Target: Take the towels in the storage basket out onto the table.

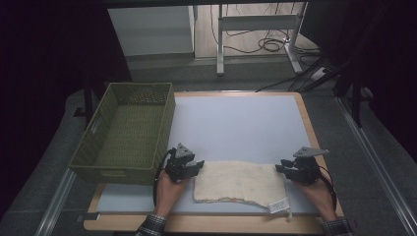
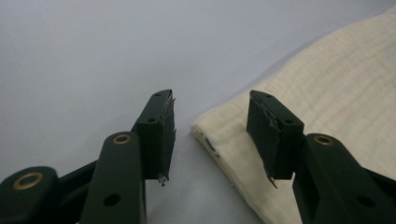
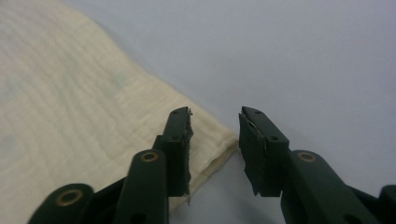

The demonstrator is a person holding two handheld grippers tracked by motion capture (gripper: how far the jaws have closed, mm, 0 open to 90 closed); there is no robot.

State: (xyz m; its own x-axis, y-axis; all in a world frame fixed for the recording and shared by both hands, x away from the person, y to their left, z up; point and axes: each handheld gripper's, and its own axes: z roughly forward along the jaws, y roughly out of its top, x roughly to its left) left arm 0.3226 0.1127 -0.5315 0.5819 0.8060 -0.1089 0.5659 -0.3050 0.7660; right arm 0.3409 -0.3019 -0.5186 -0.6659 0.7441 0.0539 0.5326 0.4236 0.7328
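Folded cream cloth (image 1: 240, 181) lying flat at near edge of table (image 1: 236, 123), right of empty green wicker basket (image 1: 125, 132). Left gripper (image 1: 198, 163) and right gripper (image 1: 280, 168) hovering at far corners, jaws standing apart, gripping nothing. Judging: corners not yet pinched; next fold or moving into basket remaining.

Setting was a lab-type recording room, not a home. The bench (image 1: 236, 118) had a pale blue-grey top with a wooden edge and stood on grey carpet. Beyond its far side stood the metal legs of a height-adjustable desk (image 1: 255, 29) with loose black cables (image 1: 268, 44) coiled on the floor beneath. Dark curtains (image 1: 44, 49) closed off the left and right sides. Metal rails (image 1: 378, 167) ran along the floor beside the bench.
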